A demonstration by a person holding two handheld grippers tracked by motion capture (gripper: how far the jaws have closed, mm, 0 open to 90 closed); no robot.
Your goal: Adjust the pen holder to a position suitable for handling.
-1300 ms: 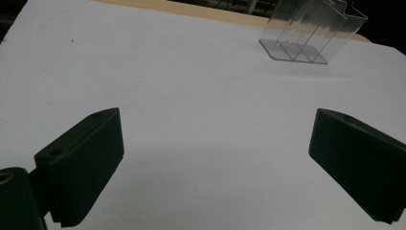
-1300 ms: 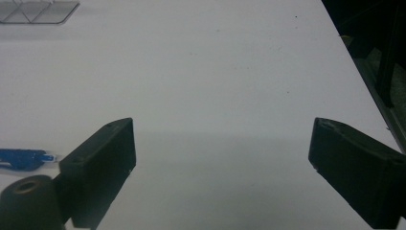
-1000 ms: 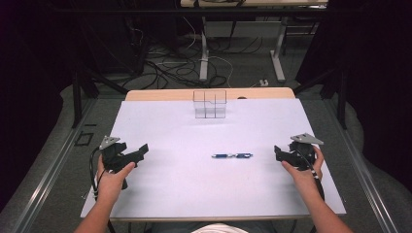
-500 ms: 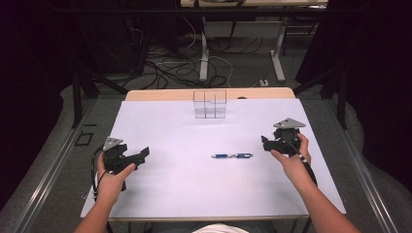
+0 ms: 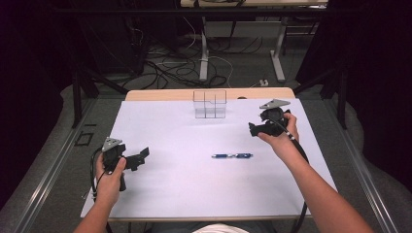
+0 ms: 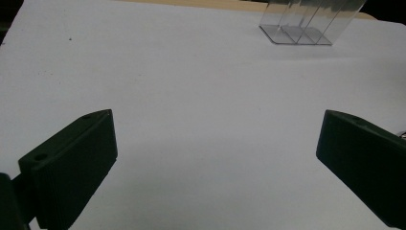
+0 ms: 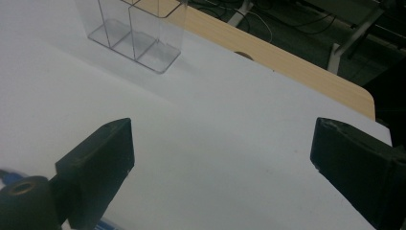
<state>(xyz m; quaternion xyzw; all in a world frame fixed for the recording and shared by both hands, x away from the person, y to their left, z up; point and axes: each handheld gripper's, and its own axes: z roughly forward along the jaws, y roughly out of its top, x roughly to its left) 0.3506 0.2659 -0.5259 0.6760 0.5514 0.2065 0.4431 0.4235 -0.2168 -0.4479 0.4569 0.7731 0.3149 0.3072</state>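
One pen at mat centre, 7 o'clock of right gripper, jaws wide, just opened further, empty; left gripper wide, empty; one clear box at 12; white mat, dark room, floor cables

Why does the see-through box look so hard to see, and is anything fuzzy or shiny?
High view: the clear box nearly melts into the bright white mat, and the room behind is dark. Left gripper view: the box is cut off at the top, and the near jaws look soft. Right gripper view: a pale sheen on the box walls.
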